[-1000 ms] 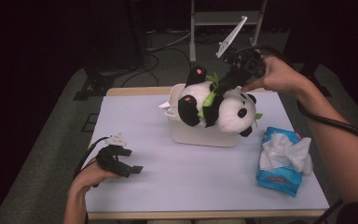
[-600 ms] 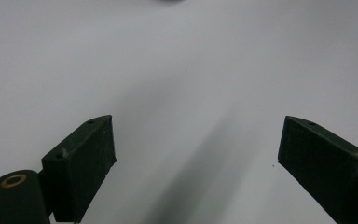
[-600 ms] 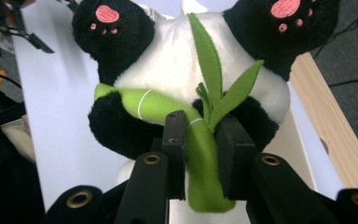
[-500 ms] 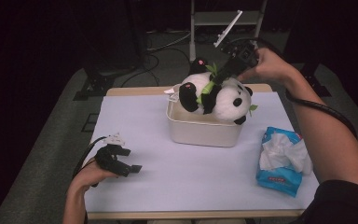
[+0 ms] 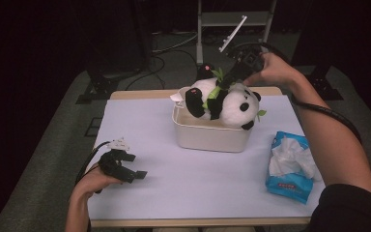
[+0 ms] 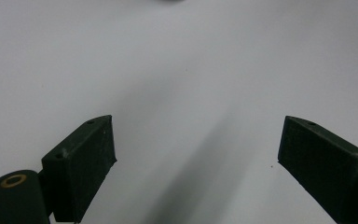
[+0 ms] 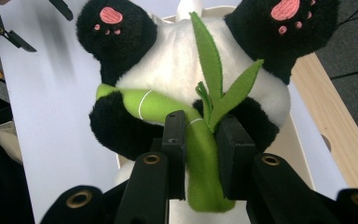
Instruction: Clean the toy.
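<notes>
The plush panda (image 5: 224,99) is laid across the bin (image 5: 207,135) at mid-table. A tissue pack (image 5: 290,166) is placed to the bin's right.

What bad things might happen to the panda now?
1. The right gripper pinches only the green bamboo stalk, not the plush panda's body, so the soft stalk might slip out or its stitching strain.
2. The panda lies across the rim of the cream bin, head and legs sticking out, so if let go it may tip onto the table.
3. The white thing in the bin could get squashed.
</notes>
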